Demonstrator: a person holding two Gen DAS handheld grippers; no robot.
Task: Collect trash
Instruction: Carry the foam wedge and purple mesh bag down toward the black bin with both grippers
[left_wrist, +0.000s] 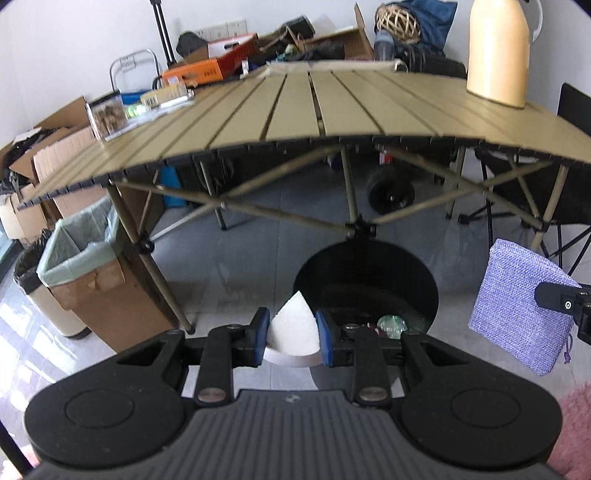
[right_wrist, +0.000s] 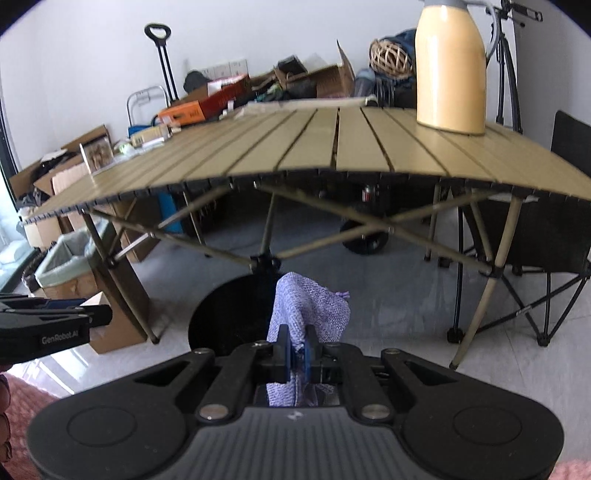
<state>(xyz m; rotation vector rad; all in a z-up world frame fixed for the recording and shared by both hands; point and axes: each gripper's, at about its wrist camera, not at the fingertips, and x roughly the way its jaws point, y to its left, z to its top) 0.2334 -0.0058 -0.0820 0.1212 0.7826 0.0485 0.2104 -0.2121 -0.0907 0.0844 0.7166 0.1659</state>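
Trash bin (left_wrist: 365, 280), the round black one, sits on the floor under the slatted table (left_wrist: 332, 107). Only the left wrist view looks into it, with some greenish stuff at the bottom. The left gripper (left_wrist: 291, 339) is clamped on a white wedge (left_wrist: 293, 325) right at the rim. The right gripper (right_wrist: 295, 350) pinches a purple woven pouch (right_wrist: 310, 310) tight in front of it.
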